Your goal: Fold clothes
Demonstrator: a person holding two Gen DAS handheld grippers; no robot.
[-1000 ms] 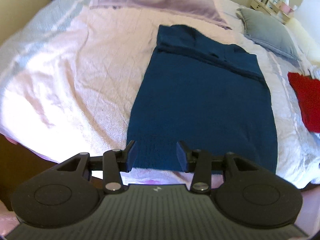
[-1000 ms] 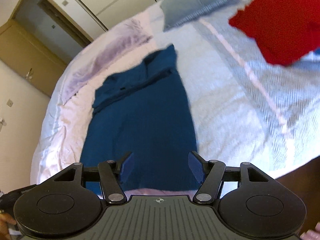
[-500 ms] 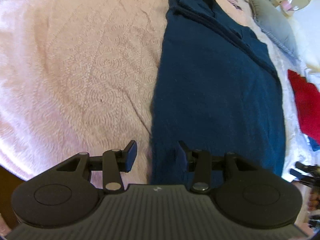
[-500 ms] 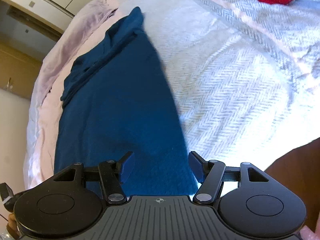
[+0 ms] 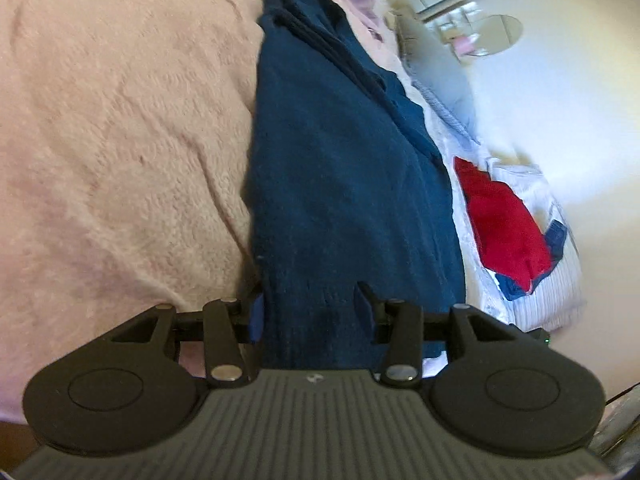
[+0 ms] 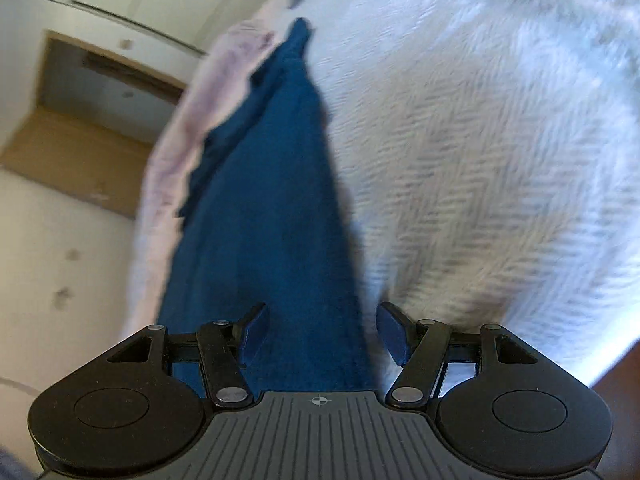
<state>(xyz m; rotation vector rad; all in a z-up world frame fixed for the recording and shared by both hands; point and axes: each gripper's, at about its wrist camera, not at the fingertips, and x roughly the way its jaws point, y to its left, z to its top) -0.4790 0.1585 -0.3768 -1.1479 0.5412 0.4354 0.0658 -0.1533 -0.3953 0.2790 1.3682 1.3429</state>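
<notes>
Both grippers have dropped low over the blue sweater (image 5: 344,184), hiding its hem.

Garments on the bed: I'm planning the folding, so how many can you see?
2: a dark blue knit sweater lying flat down the middle, and a red garment crumpled at the far right edge. More may hide beneath it.

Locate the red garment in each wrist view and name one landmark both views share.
Left wrist: the red garment lies at right of centre, on the bed beyond the blue sweater.
Right wrist: not in it.
Shared landmark: the blue sweater, running up from between the fingers in both.
</notes>
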